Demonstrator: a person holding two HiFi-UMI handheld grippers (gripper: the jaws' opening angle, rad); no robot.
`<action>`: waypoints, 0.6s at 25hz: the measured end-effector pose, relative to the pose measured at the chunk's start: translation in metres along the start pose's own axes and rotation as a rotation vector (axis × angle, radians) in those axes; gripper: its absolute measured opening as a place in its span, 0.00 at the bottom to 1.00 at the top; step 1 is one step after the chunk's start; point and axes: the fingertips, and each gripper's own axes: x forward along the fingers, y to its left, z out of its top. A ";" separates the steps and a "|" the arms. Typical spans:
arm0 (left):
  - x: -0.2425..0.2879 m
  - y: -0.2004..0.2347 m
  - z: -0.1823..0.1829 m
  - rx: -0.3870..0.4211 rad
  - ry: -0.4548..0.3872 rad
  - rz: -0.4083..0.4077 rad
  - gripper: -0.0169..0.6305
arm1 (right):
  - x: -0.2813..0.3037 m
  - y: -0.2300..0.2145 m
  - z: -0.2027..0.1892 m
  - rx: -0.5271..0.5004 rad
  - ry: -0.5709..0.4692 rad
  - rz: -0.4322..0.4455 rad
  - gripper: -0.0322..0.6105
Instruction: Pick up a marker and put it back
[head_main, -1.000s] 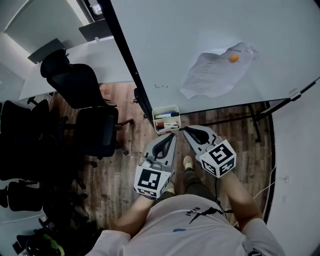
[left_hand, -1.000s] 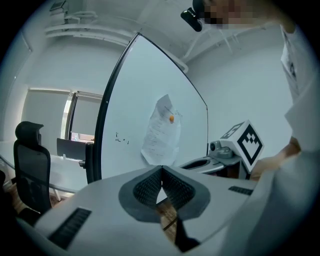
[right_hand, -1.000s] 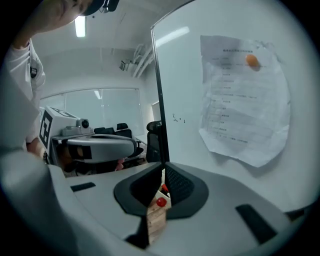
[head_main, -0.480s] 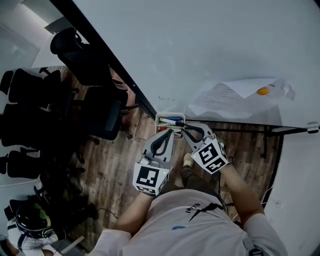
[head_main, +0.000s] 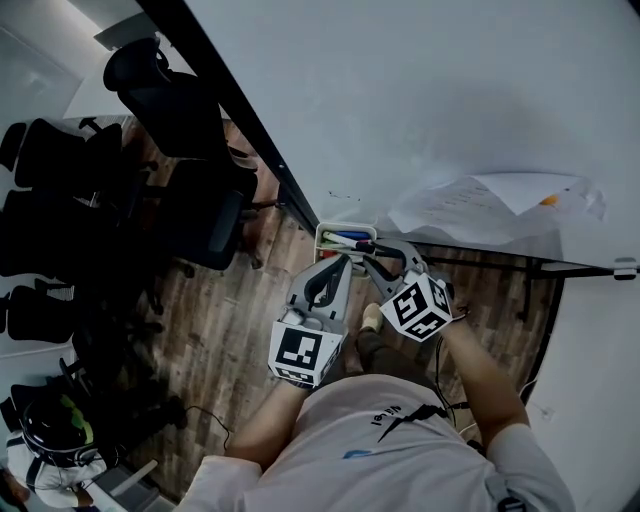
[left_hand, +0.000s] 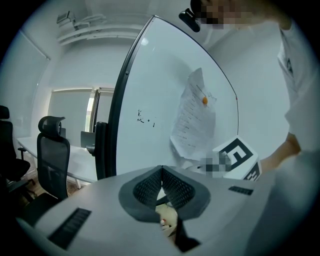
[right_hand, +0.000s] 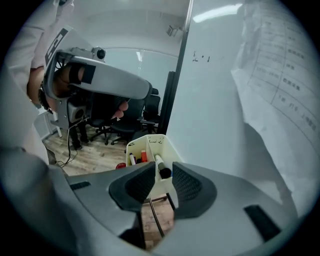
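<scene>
A cream marker tray (head_main: 342, 238) hangs at the whiteboard's (head_main: 430, 100) lower edge, with several markers inside. In the right gripper view the tray (right_hand: 146, 144) is just ahead. A white marker with a black end (right_hand: 162, 169) sticks out of it, and that end lies between the slightly parted jaws of my right gripper (right_hand: 163, 172); small gaps show on both sides. From the head view my right gripper (head_main: 370, 251) reaches the tray's right side. My left gripper (head_main: 343, 263) hovers just below the tray, its pads (left_hand: 161, 170) pressed together with nothing between them.
A sheet of paper (head_main: 480, 203) is pinned to the board by an orange magnet (head_main: 549, 200). Black office chairs (head_main: 170, 95) stand to the left on the wooden floor (head_main: 240, 320). The board's stand legs (head_main: 480, 262) run to the right of the tray.
Both grippers have moved up to the tray. The right gripper's jaws now sit around a marker's end. The head view has swung, so the board fills more of the picture.
</scene>
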 end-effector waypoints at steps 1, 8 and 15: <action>-0.001 0.001 0.000 -0.001 -0.002 0.002 0.04 | 0.002 0.000 0.000 -0.006 0.003 -0.001 0.20; -0.003 0.006 -0.002 -0.011 -0.005 0.023 0.04 | 0.011 0.001 -0.004 -0.024 0.014 0.010 0.20; -0.007 0.010 0.000 -0.015 -0.015 0.045 0.04 | 0.011 -0.001 -0.004 -0.020 0.031 0.041 0.18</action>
